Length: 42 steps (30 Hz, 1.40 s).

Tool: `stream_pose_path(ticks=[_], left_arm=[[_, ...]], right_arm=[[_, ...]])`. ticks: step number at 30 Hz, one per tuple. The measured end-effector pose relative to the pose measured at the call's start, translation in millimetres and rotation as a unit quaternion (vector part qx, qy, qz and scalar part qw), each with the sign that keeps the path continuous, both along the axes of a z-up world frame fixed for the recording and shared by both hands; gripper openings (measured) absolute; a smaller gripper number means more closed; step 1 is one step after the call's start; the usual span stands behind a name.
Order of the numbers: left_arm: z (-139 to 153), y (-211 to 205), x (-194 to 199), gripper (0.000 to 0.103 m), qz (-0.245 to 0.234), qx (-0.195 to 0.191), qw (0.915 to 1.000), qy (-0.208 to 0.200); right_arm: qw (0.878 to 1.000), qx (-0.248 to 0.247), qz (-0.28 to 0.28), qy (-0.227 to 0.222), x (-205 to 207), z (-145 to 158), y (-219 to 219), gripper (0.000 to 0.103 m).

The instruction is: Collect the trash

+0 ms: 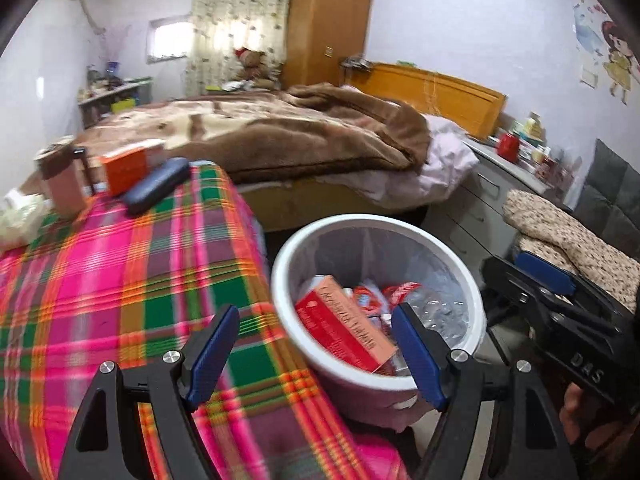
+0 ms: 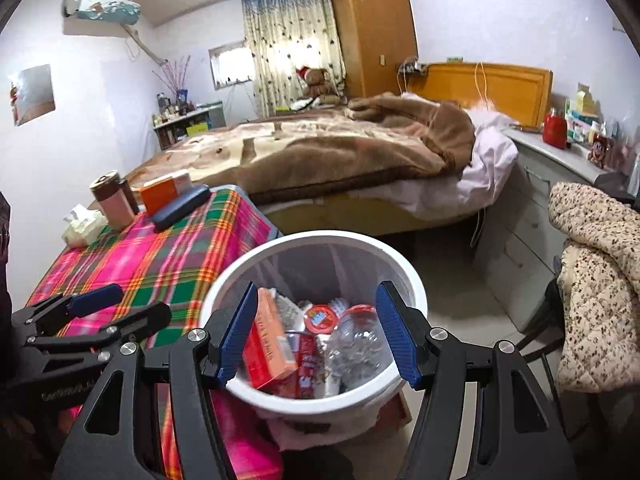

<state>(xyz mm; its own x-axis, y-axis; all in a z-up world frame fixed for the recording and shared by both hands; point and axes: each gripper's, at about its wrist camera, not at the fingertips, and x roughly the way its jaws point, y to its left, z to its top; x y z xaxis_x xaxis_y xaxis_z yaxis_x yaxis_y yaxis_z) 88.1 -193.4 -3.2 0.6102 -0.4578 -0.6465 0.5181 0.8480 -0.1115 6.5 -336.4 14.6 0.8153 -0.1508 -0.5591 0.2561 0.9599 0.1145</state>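
Right claw (image 2: 316, 338): blue pads spread wide, nothing held, poised directly above the mouth of the white bin (image 2: 404, 272). Left claw (image 1: 316, 354): likewise spread and empty, set over the counter edge and the near rim of the bin, just beside the right claw. Inside the bin a red carton (image 2: 270, 344), a round lid with a red and blue label (image 2: 319, 317), a crumpled clear plastic bottle (image 2: 360, 340) and red printed wrappers (image 2: 310, 364) are seen lying together; the bin is lined with a clear bag and looks roughly half filled, though its depth cannot be judged. The bin is placed on the floor, touching or just beside the counter corner. On the plaid cloth (image 2: 160, 264) the near and middle stretch is seen bare. At the far end, a crumpled white tissue or paper wad (image 2: 82, 226), a brown lidded tumbler (image 2: 112, 200), an orange box (image 2: 162, 196) and a dark case (image 2: 182, 207) are grouped closely. Judgement: most of the collecting appears done, with both claws just emptied or idle over the bin. The white wad is taken as the likeliest piece left; whether the orange box counts as trash cannot be told. The tumbler and case are read as keepers.
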Motion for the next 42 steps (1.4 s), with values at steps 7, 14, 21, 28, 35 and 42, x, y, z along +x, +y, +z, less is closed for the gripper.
stream_pose_path(ticks=[7, 14, 21, 28, 35, 42], left_arm=[[13.4, 45.7, -32.7, 0.078, 0.040, -0.017, 0.9980, -0.045], [16.2, 77.1, -55.9, 0.078, 0.088, 0.005, 0.9933, -0.075], [14.4, 98.0, -65.5, 0.078, 0.119, 0.001, 0.9894, -0.083], [13.3, 100.7, -75.1, 0.078, 0.131, 0.016, 0.9856, -0.105], [11.0, 99.9, -76.1, 0.078, 0.131, 0.016, 0.9858, -0.104], [12.4, 104.1, -76.0, 0.078, 0.134, 0.011, 0.9856, -0.102]], right_arm=[[1.000, -0.018, 0.011, -0.019, -12.7, -1.4, 28.5, 0.063], [0.999, -0.027, 0.035, -0.025, -18.5, -1.5, 54.5, 0.063], [0.998, -0.031, 0.037, -0.031, -23.8, -1.9, 65.5, 0.063], [0.998, -0.043, 0.025, -0.043, -31.1, -2.2, 73.2, 0.063], [0.997, -0.045, 0.029, -0.046, -33.3, -1.4, 78.9, 0.063], [0.998, -0.045, 0.030, -0.045, -32.6, -0.7, 80.9, 0.063]])
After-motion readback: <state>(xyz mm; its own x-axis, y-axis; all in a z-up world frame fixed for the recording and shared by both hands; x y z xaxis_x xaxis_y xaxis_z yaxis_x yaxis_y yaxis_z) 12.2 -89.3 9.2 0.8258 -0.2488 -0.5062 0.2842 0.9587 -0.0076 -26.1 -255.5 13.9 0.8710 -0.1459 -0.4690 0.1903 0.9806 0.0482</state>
